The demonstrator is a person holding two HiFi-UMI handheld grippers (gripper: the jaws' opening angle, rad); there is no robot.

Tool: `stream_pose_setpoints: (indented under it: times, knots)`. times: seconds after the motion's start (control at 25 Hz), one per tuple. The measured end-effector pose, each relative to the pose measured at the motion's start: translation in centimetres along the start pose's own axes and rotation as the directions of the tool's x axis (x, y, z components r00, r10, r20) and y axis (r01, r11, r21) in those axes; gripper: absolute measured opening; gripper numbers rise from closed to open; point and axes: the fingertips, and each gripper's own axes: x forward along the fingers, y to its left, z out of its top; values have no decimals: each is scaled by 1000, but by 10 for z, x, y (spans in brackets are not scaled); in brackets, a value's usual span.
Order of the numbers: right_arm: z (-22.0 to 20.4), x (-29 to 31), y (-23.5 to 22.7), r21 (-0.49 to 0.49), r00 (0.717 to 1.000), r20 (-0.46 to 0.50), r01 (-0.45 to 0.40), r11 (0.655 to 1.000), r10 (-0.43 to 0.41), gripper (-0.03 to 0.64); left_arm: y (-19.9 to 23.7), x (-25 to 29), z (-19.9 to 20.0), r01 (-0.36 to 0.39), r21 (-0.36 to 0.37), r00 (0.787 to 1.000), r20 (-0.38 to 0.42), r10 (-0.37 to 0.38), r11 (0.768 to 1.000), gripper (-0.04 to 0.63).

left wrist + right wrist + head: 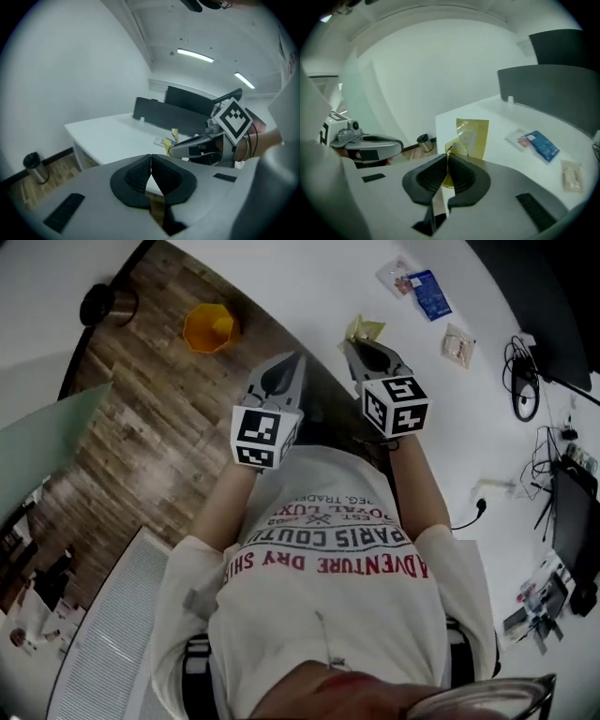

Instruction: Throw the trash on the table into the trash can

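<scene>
Right tool (pixel 447 158): pressed together, pinching the lower edge of the yellow wrapper (pixel 472 133) at the near left edge of the white counter (pixel 309 277).
Left tool (pixel 151 164): pressed together, pinching nothing.
Orange bin (pixel 208 327): on the floor left of the counter, likely the target.
Handling: keep the pinch firm, lift clear of the edge, carry left over the bin's mouth before spreading.
Blue packet (pixel 431 293), beige sachet (pixel 458 345): far right, untouched.
</scene>
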Motion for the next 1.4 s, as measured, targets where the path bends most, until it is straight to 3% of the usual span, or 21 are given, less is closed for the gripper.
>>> stream_pose_setpoints:
  times: [0.12, 0.32, 0.44, 0.64, 0.92, 1.16, 1.4]
  knots:
    - [13, 50, 67, -99, 989, -46, -142, 985, 138, 35, 64, -46, -13, -159, -81, 987, 22, 161, 984, 23]
    - [13, 133, 176, -218, 944, -155, -322, 921, 293, 35, 166, -112, -38, -334, -190, 937, 37, 347, 923, 23]
    - [6, 183, 221, -251, 914, -220, -391, 885, 341, 35, 221, -133, -62, -396, -245, 911, 14, 411, 885, 23]
    - [-22, 283, 266, -245, 876, -311, -449, 859, 368, 35, 310, -141, -108, -436, -346, 889, -25, 456, 831, 23]
    - [-121, 447, 256, -231, 834, -419, -479, 847, 358, 35, 402, -96, -217, -460, -448, 877, -93, 472, 767, 23]
    - [-238, 564, 221, -200, 808, -490, -468, 861, 326, 35, 452, -42, -334, -482, -454, 868, -130, 480, 749, 23]
    - [-323, 625, 197, -198, 781, -537, -486, 852, 320, 38, 481, -10, -419, -506, -485, 851, -143, 505, 713, 23]
